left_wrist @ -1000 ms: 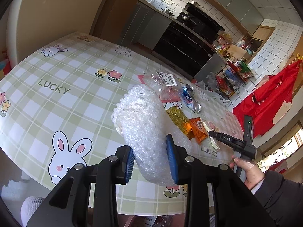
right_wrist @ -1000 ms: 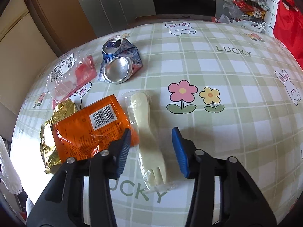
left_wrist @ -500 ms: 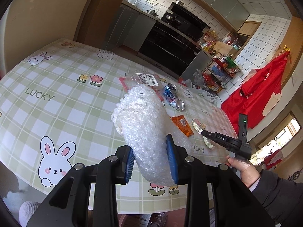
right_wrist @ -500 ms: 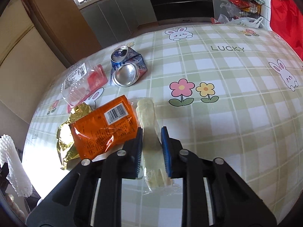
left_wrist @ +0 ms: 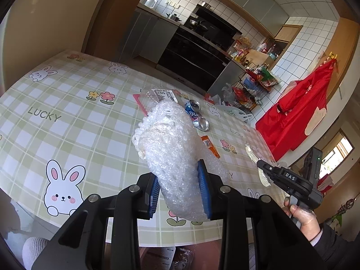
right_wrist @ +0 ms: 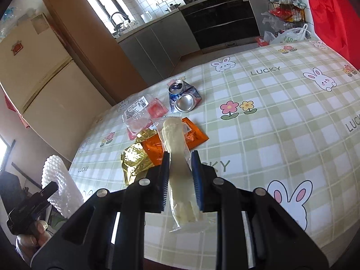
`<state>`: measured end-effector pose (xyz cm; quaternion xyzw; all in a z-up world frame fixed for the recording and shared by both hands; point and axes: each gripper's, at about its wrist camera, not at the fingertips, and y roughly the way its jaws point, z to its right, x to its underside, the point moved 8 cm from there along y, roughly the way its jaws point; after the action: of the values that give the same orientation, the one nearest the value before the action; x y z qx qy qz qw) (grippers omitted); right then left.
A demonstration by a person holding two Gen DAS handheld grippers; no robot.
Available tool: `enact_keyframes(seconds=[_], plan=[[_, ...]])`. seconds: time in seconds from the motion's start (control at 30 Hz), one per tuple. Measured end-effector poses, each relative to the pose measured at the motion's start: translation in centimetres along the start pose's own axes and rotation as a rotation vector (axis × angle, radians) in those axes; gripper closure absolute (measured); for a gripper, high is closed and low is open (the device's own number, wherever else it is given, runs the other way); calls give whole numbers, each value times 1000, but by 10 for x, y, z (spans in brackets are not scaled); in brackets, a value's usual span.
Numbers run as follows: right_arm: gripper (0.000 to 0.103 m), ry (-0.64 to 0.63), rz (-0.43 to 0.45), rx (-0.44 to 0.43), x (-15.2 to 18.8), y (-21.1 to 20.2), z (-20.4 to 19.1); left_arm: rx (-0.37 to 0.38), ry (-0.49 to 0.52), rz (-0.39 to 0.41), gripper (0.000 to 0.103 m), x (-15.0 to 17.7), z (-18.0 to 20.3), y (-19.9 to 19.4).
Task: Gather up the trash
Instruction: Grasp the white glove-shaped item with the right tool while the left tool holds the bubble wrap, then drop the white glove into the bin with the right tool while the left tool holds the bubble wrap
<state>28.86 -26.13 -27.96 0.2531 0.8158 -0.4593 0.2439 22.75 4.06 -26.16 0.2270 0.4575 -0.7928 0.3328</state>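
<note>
My left gripper point(left_wrist: 178, 180) is shut on a roll of white bubble wrap point(left_wrist: 166, 139), held above the near edge of the checked table point(left_wrist: 67, 117). My right gripper point(right_wrist: 180, 157) is shut on a cream plastic fork in a clear wrapper point(right_wrist: 174, 132), lifted off the table. Lying on the table are a crushed blue can point(right_wrist: 183, 96), a clear labelled plastic box point(right_wrist: 139, 112), an orange wrapper point(right_wrist: 195, 135) and a gold foil wrapper point(right_wrist: 135, 159). The left wrist view shows the right gripper point(left_wrist: 261, 165) at the right with the fork point(left_wrist: 250, 154). The bubble wrap point(right_wrist: 58, 175) appears at the right wrist view's lower left.
A red cloth point(left_wrist: 299, 114) hangs to the right of the table. A wire rack point(left_wrist: 249, 90) with bags stands on the floor beyond it, and dark kitchen units point(left_wrist: 195, 54) line the far wall. A cream fridge point(right_wrist: 38, 81) stands to the left.
My right gripper closed on the wrapped fork and lifted it up and back off the table. My left gripper kept its hold on the bubble wrap and rose slightly.
</note>
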Motion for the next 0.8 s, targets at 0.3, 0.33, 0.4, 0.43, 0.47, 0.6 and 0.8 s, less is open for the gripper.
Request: enact_keyframes(seconds=[0.3,0.33,0.4,0.43,0.47,0.6,0.8], plan=[[80,-109,41,-25,26,-53,-37,24,24,19,72,4,15,-18],[80,-125,45,-25,29,-59,-41,26,28,20,72,5,17,-20],[80,-142,52,-31,36,-66,-48,31,39,20,72,7,21,-24],[80,-144,56,-39,40,-70,-52,34,45,21,72,8,24,-27],[80,-143,56,-46,43,-73,-54,38,50,23,72,9,26,-29],[80,-137,52,-66,62,-83,-64,53,70,34,72,16,35,-42],[80,-168,41,-78,93,-99,-79,63,85,69,72,25,46,-67]])
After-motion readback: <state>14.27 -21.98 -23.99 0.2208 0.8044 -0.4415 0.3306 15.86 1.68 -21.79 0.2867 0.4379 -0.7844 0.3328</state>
